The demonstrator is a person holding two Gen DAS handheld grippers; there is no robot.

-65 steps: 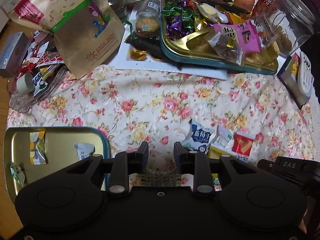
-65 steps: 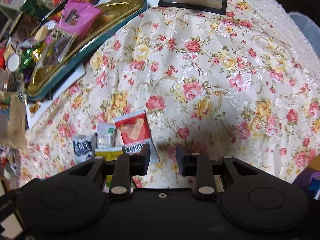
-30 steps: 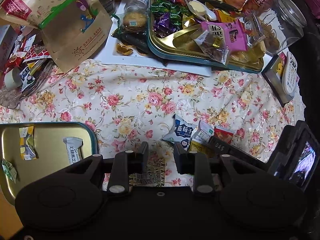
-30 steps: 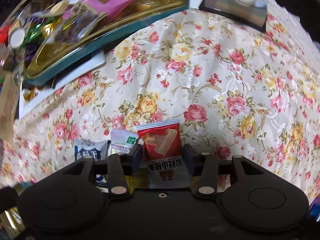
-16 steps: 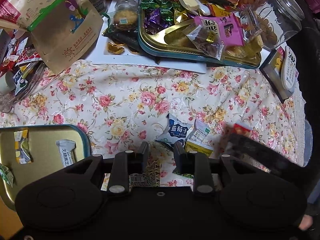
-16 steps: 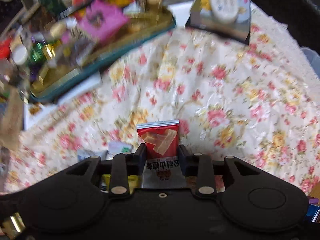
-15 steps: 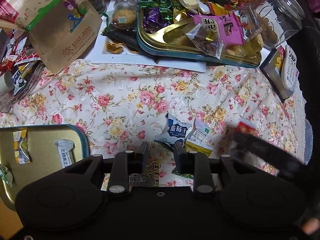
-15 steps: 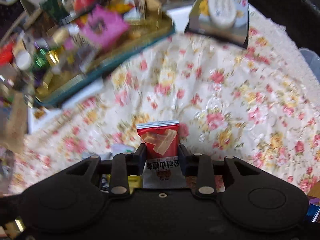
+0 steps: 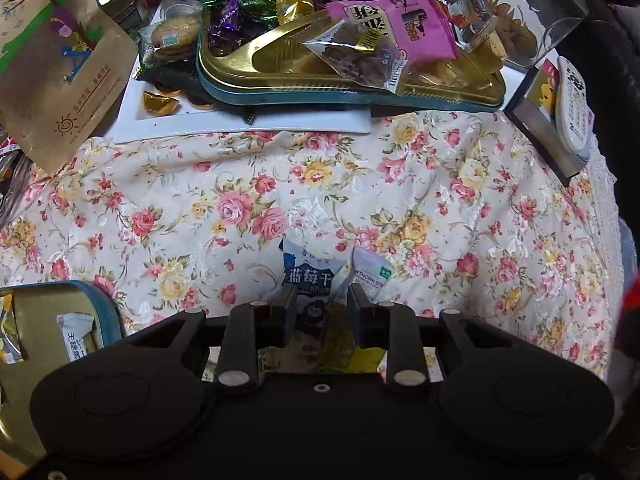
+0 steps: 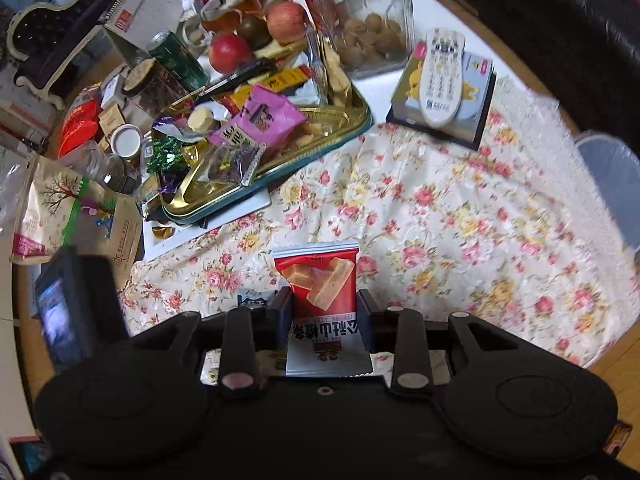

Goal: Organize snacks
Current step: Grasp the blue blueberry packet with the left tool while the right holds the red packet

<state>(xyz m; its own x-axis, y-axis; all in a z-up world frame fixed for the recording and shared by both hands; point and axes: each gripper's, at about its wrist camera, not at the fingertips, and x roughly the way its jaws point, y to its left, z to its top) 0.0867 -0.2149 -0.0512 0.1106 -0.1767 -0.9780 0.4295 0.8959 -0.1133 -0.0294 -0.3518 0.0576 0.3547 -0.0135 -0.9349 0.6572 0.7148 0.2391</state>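
On my right wrist view I see the right gripper [image 10: 323,307] clenched on a red snack packet [image 10: 320,280], lifted clear of the floral cloth [image 10: 460,216] that covers the desk; the packet stands between the two fingers with its long axis running straight ahead of the gripper, red printed end pointing away from me toward the far edge, white end with lettering back toward the gripper body. Beyond it, toward the far left of the desk, sits a crowded gold tray [image 10: 344,128] heaped with a pink packet [image 10: 262,120], foil candies and a clear bag, with apples [image 10: 230,52] and a glass jar of nuts [image 10: 368,28] behind, and a white remote [image 10: 442,76] lying on a book near the far right corner. A brown paper bag [image 10: 76,216] lies at the left edge. On my left wrist view the left gripper [image 9: 319,304] hangs released, fingers apart, low over the cloth near the near edge, straddling the lower end of a blue-and-white packet [image 9: 308,274]; I cannot tell if the fingers touch it. A white packet with green print [image 9: 372,274] lies just beside it on the right, a yellow packet [image 9: 344,344] partly hidden under the gripper. A second gold tray [image 9: 102,304] at the near left corner holds a small white packet [image 9: 76,336]
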